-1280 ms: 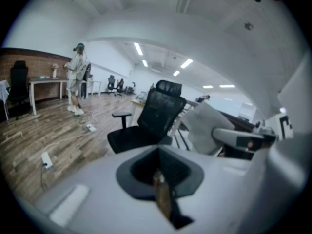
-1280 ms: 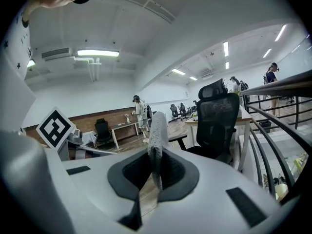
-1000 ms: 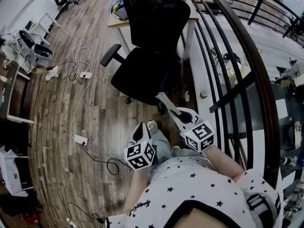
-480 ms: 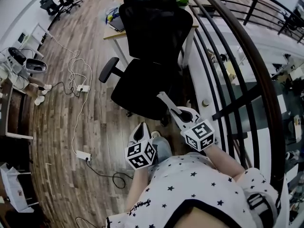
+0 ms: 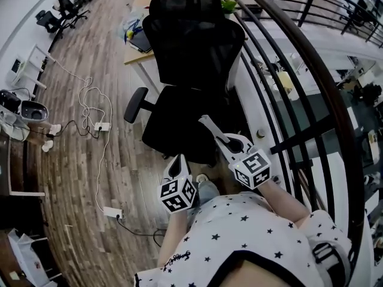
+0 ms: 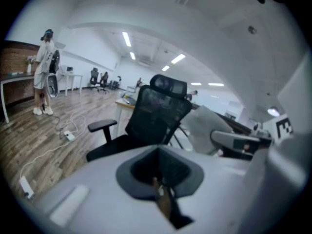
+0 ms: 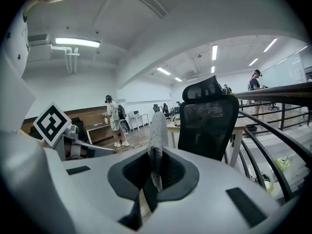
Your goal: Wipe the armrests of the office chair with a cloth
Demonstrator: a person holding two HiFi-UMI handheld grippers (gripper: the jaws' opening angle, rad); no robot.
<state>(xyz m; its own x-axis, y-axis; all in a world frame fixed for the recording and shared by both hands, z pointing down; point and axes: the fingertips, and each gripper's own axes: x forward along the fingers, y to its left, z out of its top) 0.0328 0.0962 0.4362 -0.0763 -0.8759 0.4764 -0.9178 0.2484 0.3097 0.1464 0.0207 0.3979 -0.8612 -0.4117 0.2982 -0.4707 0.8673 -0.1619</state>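
As the cloth [image 7: 158,126] is light, limp and soft, a pinch on a fold suffices; the right claw [image 7: 154,179] is closed on it so. Left claw [image 6: 163,196] is closed, empty. Both are held low, pointing at the office chair [image 5: 191,58]; its armrest [image 5: 136,103] is well apart.

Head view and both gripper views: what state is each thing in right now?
Office chair: upright, nobody sitting in it.
Right gripper: shut on the cloth.
Cloth: standing upright between that gripper's jaws.
Left gripper: shut, holding nothing.
Armrest: not yet touched by the cloth.
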